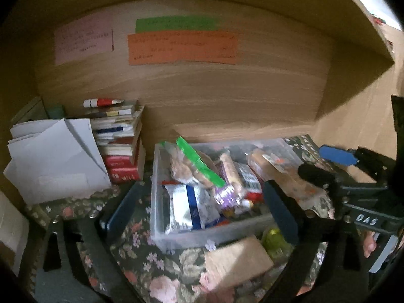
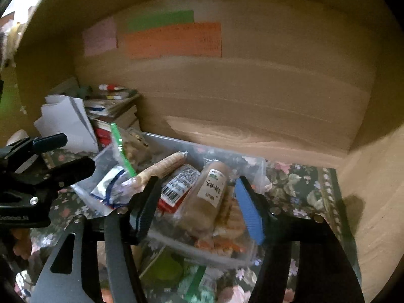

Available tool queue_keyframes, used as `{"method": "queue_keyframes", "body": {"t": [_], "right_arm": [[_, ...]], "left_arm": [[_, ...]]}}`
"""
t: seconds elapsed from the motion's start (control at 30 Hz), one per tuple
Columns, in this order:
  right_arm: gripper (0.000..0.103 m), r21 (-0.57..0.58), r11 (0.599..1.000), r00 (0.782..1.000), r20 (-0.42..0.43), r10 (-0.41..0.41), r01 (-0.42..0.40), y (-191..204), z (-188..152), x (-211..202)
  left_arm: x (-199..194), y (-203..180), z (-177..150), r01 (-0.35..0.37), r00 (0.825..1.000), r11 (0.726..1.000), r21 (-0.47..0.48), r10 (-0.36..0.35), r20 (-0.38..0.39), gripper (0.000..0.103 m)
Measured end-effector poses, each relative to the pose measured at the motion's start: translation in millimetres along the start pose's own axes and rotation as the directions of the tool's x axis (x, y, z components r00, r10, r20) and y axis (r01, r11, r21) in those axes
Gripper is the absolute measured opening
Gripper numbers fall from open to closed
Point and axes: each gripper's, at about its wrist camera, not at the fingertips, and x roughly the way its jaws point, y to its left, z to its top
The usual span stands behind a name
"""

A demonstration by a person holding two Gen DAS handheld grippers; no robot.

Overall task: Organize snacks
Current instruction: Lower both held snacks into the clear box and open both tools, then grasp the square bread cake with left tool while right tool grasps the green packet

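The clear plastic bin of packaged snacks (image 1: 161, 229) sits on the floral-clothed counter (image 1: 141, 260). The left claw (image 1: 197, 217) is spread wide, empty; the right claw (image 2: 198, 213) half-released, nothing gripped. 1 loose packet should be chosen and approached squarely.

My left tongs (image 1: 194, 207) are matt black metal with dull blue pads; the right tongs (image 2: 199, 209) match them, their bright screw heads catching light. The tub (image 1: 157, 176) is clear, slightly cloudy plastic with smooth walls. Inside it, the zip bag (image 1: 194, 166) is glossy film with a green plastic seal, the foil packet (image 1: 186, 207) shines silver, and the wrapped roll (image 2: 207, 197) wears a matt paper label under clear wrap. The bench cloth (image 1: 141, 260) is woven floral fabric, soft and unshiny. The wall panel (image 1: 202, 93) is pale grained wood, satin. The loose sheets (image 1: 55, 161) are plain matt paper.
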Motion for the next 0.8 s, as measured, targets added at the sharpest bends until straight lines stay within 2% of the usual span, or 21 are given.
{"method": "queue_keyframes", "body": {"t": [0.2,0.37,0.53,0.8], "right_arm": [[0.065,0.002,1.000,1.000,0.020,0.000,0.000,-5.6,-19.9,-28.6],[0.066,0.019,1.000,1.000,-0.011,-0.010,0.010,-14.1,-42.8,-35.4],[0.066,0.047,0.999,0.996,-0.082,-0.017,0.021,-21.3,-66.5,-23.7],[0.066,0.097,0.995,0.986,-0.168,0.012,0.004,-31.4,-88.6,-2.6]], "left_arm": [[-4.1,-10.3,-25.0,0.017,0.998,1.000,0.006,-0.016,-0.059,0.102],[8.9,-15.2,-48.8,0.032,0.990,0.999,-0.008,-0.033,-0.135,0.102],[27.6,-21.6,-67.3,0.036,0.977,0.999,-0.024,-0.040,-0.209,0.102],[55.8,-35.7,-76.9,0.035,0.964,0.999,-0.011,-0.036,-0.262,0.102]]}}
